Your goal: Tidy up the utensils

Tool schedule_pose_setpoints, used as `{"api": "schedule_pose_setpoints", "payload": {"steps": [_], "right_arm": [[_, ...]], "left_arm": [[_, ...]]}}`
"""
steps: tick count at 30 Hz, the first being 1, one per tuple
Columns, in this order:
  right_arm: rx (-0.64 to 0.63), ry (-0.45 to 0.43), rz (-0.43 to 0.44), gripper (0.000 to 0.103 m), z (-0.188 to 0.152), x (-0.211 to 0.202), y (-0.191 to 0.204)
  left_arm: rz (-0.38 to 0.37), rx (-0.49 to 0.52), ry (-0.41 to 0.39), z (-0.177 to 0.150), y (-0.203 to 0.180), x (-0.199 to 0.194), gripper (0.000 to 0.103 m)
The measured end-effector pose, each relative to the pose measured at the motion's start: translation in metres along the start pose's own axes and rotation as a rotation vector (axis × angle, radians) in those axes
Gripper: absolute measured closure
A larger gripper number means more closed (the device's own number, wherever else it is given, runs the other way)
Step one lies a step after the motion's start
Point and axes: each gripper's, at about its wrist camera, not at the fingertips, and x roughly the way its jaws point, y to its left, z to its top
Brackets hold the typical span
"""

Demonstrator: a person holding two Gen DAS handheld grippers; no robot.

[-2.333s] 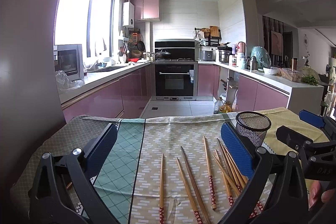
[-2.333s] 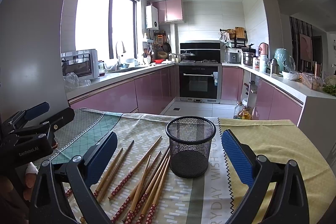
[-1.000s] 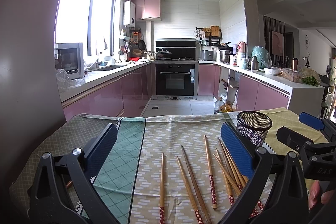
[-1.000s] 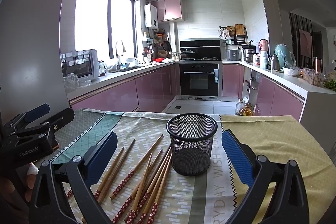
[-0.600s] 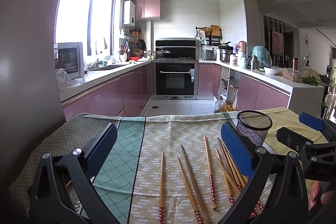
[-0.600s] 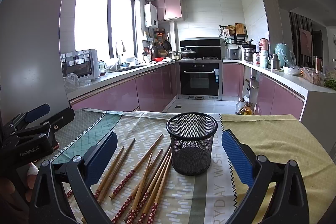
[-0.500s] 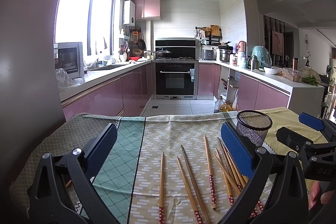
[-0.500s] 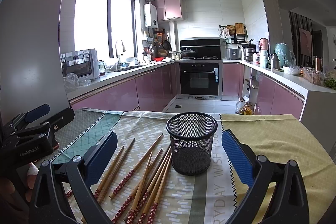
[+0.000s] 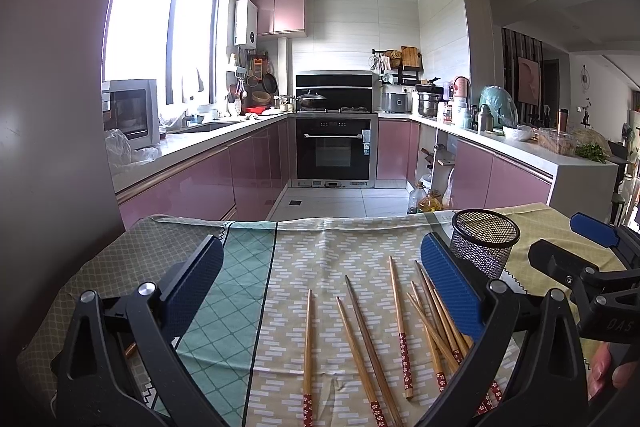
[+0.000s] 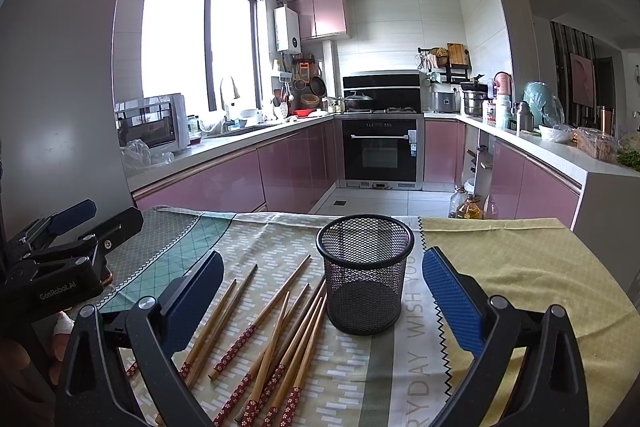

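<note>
Loose wooden chopsticks with red patterned ends [image 10: 276, 323] are scattered beside an upright black mesh cup [image 10: 365, 273]; the left gripper [image 9: 320, 291] and right gripper [image 10: 320, 291] are held wide apart, empty.

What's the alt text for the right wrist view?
Open right tongs frame an empty black wire-mesh cup standing upright on a patterned tablecloth. Loose wooden chopsticks with red patterned ends lie scattered to its left; a pink-cabinet kitchen lies behind.

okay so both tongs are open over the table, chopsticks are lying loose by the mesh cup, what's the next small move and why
Probably lower the right tongs onto one of the chopsticks lying just left of the mesh cup and close on it. The cup stands upright and looks empty, every chopstick lies flat on the tablecloth, and both tongs hold nothing. The left tongs hover over the more scattered sticks.
</note>
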Motion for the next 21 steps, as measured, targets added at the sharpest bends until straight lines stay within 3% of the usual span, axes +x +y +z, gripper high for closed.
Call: {"api": "schedule_pose_setpoints", "payload": {"steps": [10,17,19,21], "right_arm": [[0.006,0.051,0.024,0.007,-0.002,0.008,-0.003],[0.022,0.18,0.064,0.007,-0.013,0.03,-0.009],[0.022,0.227,0.076,0.011,-0.018,0.037,-0.011],[0.02,0.288,0.089,0.023,-0.026,0.048,-0.01]], "left_arm": [[-0.014,0.006,0.055,-0.006,0.005,0.012,0.006],[-0.01,0.036,0.183,-0.022,0.021,0.034,0.006],[-0.017,0.044,0.218,-0.026,0.024,0.041,0.006],[-0.035,0.047,0.262,-0.032,0.028,0.05,0.008]]}}
